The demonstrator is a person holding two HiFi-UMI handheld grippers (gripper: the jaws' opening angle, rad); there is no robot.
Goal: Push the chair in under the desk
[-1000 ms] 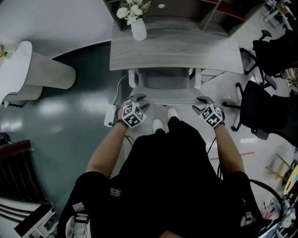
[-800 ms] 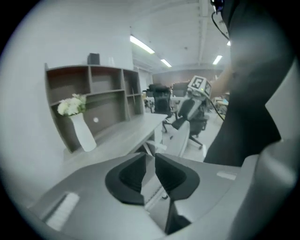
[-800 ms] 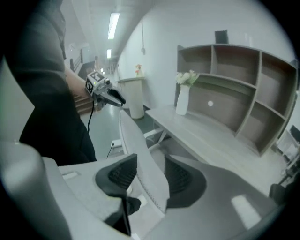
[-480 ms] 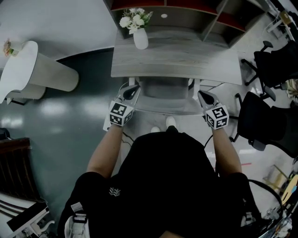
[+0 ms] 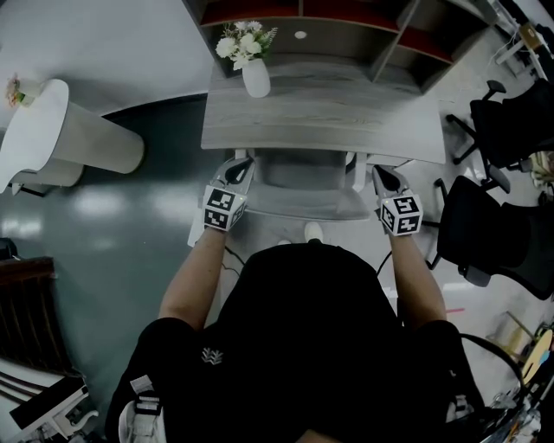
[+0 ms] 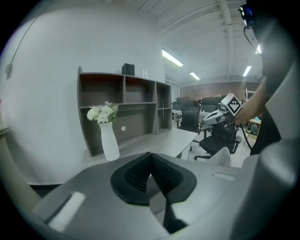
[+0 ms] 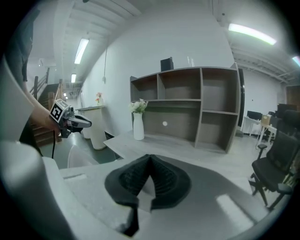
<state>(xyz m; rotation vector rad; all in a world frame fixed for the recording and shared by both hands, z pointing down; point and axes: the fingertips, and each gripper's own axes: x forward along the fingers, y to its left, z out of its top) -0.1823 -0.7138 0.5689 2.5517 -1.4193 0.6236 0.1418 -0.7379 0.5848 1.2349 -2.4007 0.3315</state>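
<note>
Chair [image 5: 307, 203] tucked under the tabletop [image 5: 346, 112], centre frame; the push looks done.
Left tongs [image 5: 240, 169] and right tongs [image 5: 383, 177] are pinched closed, empty; next, likely back away.

Your desk [image 5: 320, 117] covers the front of the chair [image 5: 303, 201], which lies hidden beneath the desk's near edge, and its legs cannot be seen. Your torso [image 5: 303, 346] blocks whatever lies below you, leaving only one shoe tip [image 5: 313, 232] showing. The head view's top edge cuts off the shelf unit [image 5: 346, 26], and its right edge cuts off the black office chairs [image 5: 511, 112].
</note>
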